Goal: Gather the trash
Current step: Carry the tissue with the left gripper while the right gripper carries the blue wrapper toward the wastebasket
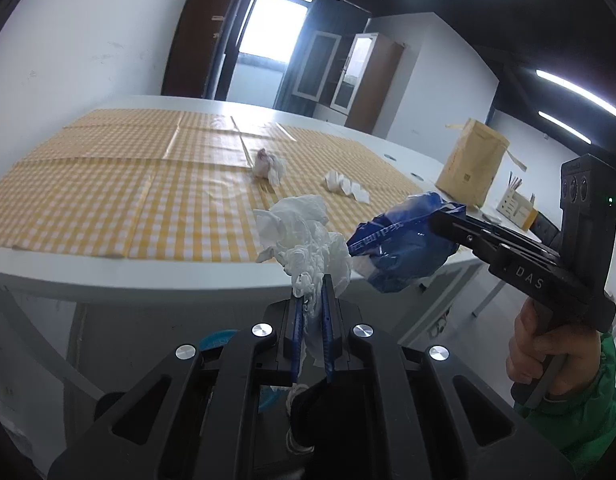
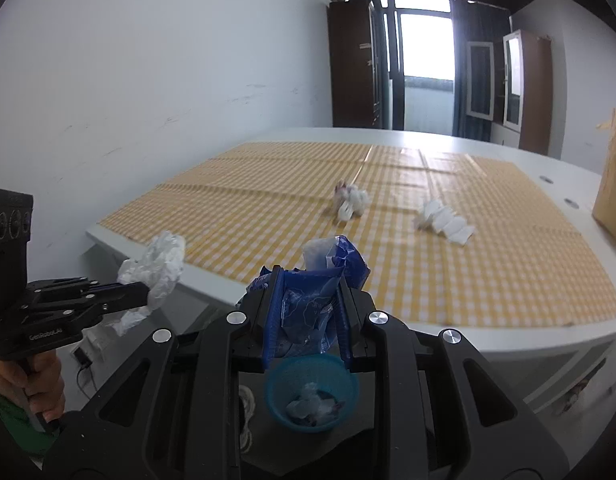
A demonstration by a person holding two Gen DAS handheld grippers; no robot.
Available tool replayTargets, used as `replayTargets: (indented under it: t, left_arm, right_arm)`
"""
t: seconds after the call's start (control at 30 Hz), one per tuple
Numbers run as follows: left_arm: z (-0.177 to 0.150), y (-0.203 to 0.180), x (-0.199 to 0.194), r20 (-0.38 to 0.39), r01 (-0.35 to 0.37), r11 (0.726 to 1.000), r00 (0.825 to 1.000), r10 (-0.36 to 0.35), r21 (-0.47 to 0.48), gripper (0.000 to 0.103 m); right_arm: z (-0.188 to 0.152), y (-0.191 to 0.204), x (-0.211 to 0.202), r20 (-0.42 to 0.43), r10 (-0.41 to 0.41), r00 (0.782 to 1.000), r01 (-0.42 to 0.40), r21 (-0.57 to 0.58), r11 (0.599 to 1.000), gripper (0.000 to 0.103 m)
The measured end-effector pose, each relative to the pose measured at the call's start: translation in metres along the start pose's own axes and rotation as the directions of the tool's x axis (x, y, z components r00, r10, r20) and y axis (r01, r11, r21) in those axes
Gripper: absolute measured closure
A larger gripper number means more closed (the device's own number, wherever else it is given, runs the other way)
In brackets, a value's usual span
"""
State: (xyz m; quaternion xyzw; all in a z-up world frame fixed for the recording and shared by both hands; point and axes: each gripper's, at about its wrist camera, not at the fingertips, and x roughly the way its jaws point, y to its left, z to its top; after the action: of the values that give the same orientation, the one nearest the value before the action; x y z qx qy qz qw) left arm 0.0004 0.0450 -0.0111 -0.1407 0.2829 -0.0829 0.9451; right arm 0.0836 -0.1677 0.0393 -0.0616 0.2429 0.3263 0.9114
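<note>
Right wrist view: right hand-held gripper (image 2: 308, 312) clamps the wrapper (image 2: 311, 304) directly above the bin (image 2: 276, 392), ready for release. Left hand-held gripper (image 1: 312, 304) pinches a tissue (image 1: 304, 236); two wads (image 2: 349, 202) lie ahead on the table (image 2: 507, 344).

You face a white table (image 2: 567, 184) covered by a yellow checked cloth (image 2: 268, 200). A brown paper bag (image 1: 473, 160) stands at its far edge — cabinets (image 2: 353, 64) line the back wall.

tabletop (image 2: 527, 344): white, wide
cover: yellow checked cloth (image 2: 292, 200), flat over most of it
on cloth: two crumpled white tissues (image 2: 349, 202) (image 2: 443, 216), apart
right edge: brown paper bag (image 1: 471, 162), upright
</note>
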Motion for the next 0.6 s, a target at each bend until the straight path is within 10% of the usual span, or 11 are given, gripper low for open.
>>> replayTargets:
  t: [0.6]
  left_arm:
    - [-0.064,0.028,0.042,-0.142,0.002,0.999,0.990,-0.007,-0.038,0.095]
  right_arm:
    - [-0.089,0.010,0.037,-0.178,0.063,0.982,-0.057,0.037,0.998,0.081]
